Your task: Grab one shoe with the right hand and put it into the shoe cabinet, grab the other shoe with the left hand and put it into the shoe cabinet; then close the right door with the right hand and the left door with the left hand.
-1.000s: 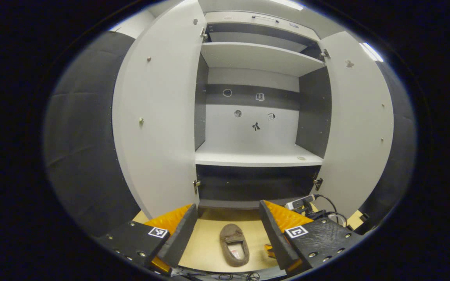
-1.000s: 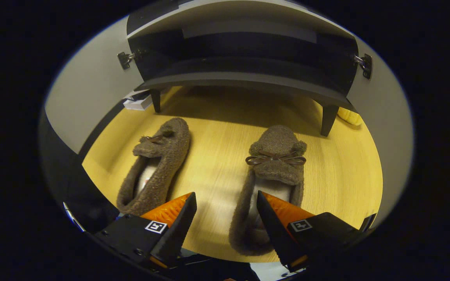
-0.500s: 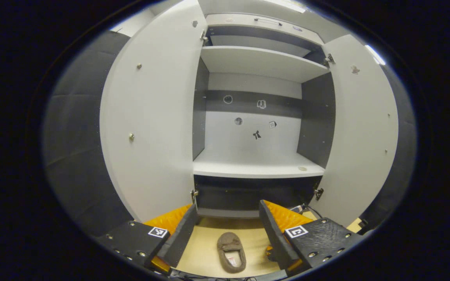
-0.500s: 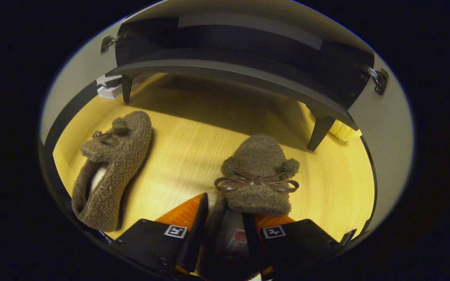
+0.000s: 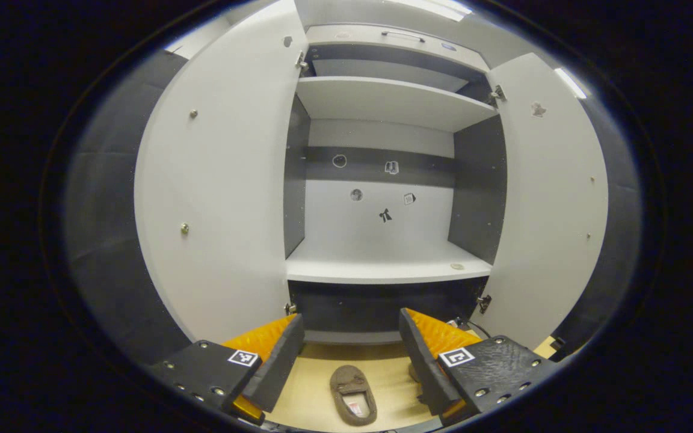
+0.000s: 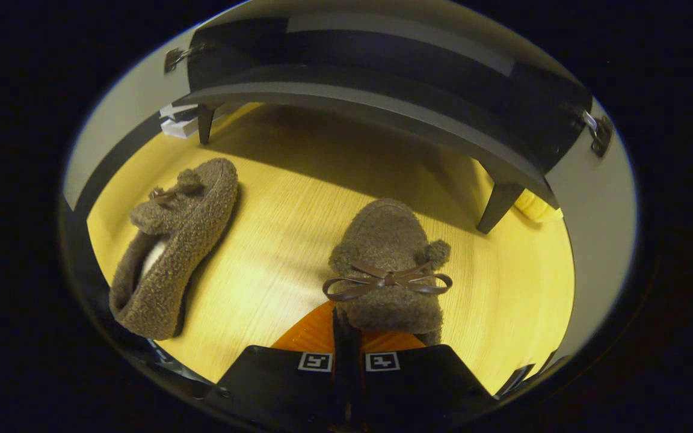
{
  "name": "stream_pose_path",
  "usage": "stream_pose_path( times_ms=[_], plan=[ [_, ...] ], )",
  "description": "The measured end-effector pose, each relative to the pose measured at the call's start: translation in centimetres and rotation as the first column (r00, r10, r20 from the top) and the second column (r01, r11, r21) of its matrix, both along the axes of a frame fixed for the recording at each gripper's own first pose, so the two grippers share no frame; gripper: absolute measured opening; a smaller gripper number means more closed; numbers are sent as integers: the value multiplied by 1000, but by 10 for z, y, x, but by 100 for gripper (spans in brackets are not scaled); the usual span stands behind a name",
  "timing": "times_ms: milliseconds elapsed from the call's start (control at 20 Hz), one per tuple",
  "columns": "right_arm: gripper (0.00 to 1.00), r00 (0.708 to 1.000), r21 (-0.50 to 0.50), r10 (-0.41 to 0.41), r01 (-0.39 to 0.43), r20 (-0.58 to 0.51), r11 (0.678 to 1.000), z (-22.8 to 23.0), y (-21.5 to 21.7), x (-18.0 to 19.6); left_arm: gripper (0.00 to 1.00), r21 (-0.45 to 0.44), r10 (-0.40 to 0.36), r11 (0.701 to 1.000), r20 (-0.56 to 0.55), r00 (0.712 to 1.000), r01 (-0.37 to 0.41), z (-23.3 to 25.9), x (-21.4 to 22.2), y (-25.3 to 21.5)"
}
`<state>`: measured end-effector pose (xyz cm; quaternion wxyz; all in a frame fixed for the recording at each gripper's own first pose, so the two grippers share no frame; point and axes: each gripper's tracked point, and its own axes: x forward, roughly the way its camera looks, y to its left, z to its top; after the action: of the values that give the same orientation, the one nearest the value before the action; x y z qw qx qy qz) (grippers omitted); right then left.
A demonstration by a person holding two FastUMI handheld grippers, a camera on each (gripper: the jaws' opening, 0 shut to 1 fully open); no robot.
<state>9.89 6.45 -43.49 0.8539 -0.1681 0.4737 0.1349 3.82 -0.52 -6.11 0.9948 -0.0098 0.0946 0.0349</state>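
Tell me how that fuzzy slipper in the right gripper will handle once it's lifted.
The slipper looks soft and fleecy, so it will probably sag or droop from the right gripper, whose fingers have closed on its edge. It likely weighs little. The fuzzy surface should resist slipping.

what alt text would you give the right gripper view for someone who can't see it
The right gripper is closed on the side wall of a fuzzy brown slipper with a bow on a wooden floor. A matching second slipper lies to its left, before the dark base of the shoe cabinet.
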Motion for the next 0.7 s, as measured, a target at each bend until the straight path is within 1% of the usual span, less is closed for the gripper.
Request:
stream_pose_path(
  times_ms=[50, 150, 200, 250, 300, 350, 400, 450, 500, 550, 700],
  plan=[
    [2, 1000, 13, -7, 7, 4, 1000, 2, -1, 0, 92, -1, -6, 1000, -3, 1000, 6, -3, -1, -1],
    [2, 1000, 51, -30, 30, 4, 998, 9, -1, -4, 92, -12, -20, 1000, -5, 1000, 20, -5, 0, -4],
    [6, 998, 81, -61, 61, -1, 995, 16, -1, -5, 88, -16, -27, 999, 1, 1000, 27, -3, 0, -6],
    [6, 996, 105, -87, 87, 1, 991, 19, 0, -5, 88, -17, -36, 999, 10, 999, 36, -1, 2, -9],
    [2, 995, 120, -102, 102, -2, 988, 21, 0, -6, 88, -14, -45, 999, 19, 999, 45, 2, 3, -11],
    [6, 994, 129, -107, 107, -8, 986, 23, 0, -8, 92, -8, -53, 999, 24, 998, 53, 3, 4, -11],
    [6, 993, 140, -115, 116, -17, 983, 25, 0, -9, 88, -1, -58, 998, 28, 998, 58, 4, 5, -12],
    [6, 991, 154, -128, 130, -23, 979, 30, 1, -11, 92, 6, -64, 998, 35, 997, 64, 6, 5, -13],
    [6, 990, 170, -139, 141, -21, 975, 35, 2, -13, 92, 12, -69, 998, 38, 997, 68, 7, 4, -13],
    [5, 990, 180, -141, 142, -17, 973, 41, 3, -15, 89, 15, -72, 997, 41, 997, 72, 8, 6, -13],
    [5, 991, 180, -129, 122, 24, 976, 65, 1, -21, 89, 19, -78, 997, 43, 996, 77, 5, 1, -10]
  ],
)
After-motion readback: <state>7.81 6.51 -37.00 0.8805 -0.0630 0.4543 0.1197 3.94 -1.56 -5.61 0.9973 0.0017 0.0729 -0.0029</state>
